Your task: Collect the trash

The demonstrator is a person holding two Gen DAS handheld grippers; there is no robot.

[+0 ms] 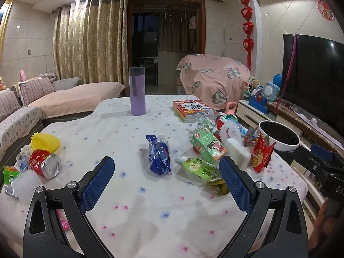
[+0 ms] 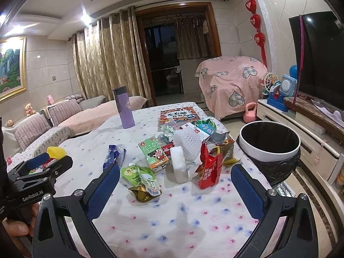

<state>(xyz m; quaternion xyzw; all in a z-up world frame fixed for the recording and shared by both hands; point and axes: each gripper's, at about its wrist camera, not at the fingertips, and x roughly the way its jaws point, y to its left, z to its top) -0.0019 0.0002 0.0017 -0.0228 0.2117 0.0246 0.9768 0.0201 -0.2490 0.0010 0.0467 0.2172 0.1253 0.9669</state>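
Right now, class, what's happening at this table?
A person holds a two-finger gripper in each hand over a table littered with trash. Both the left gripper and right gripper are open and hold nothing. A blue wrapper, green pouch, milk carton and red snack bag lie on the cloth. The white bin with its black liner stands beside the table's right edge. Nothing is picked up yet.
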